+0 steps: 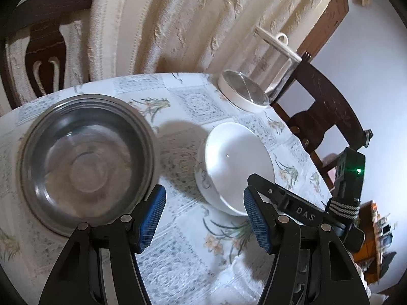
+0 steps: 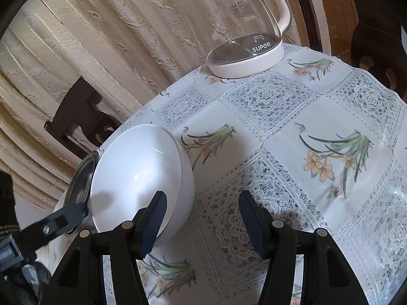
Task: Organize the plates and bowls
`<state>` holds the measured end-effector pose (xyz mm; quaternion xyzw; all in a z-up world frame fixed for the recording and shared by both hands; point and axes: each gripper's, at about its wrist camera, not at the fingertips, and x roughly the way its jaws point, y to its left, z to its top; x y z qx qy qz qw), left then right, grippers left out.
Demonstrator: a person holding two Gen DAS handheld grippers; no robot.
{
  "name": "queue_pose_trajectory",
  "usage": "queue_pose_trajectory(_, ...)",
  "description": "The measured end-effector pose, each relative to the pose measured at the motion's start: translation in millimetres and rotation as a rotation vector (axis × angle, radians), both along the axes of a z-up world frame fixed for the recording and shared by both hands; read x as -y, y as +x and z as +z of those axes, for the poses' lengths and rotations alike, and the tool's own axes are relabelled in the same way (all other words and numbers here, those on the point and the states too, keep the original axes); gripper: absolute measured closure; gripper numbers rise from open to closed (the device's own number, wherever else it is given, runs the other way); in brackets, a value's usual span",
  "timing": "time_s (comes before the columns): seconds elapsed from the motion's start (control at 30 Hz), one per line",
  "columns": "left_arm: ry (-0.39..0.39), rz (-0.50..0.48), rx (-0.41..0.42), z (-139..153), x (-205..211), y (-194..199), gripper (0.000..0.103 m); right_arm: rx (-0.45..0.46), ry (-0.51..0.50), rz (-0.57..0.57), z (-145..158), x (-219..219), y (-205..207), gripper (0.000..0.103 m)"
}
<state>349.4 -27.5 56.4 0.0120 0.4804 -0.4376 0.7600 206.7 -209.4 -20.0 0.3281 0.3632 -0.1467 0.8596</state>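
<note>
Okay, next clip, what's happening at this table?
A person holds a hand-held gripper in each hand over a round table with a floral cloth. Both are open and hold nothing. The left hand-held gripper points between a steel bowl and a white bowl, which sit apart, not yet stacked. The right hand-held gripper is beside the white bowl, one finger near its rim. A glass kettle stands at the far edge.

Left gripper [image 1: 203, 218] jaws apart; right gripper [image 2: 202, 222] jaws apart

Both wrist cameras sit close above the table [image 1: 183, 228], looking forward and down between their own fingers. They share the white bowl [image 1: 236, 162] — the right view from its right side — and the kettle [image 2: 249, 53] beyond.
</note>
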Motion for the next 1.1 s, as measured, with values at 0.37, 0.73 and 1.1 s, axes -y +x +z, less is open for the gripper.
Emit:
queue_pose_trajectory(0.37,-0.037,-0.028,-0.022,-11,38,12,0.042,0.008,-0.021,0.029,0,-2,0,0.042)
queue_pose_trajectory(0.73,-0.034,-0.025,0.007,-18,48,13,0.054,0.021,-0.026,0.030,-1,-4,-3,0.041)
queue_pose_trajectory(1.1,-0.040,-0.019,0.045,-17,46,5,0.054,0.061,0.024,0.116,2,-13,2,0.068)
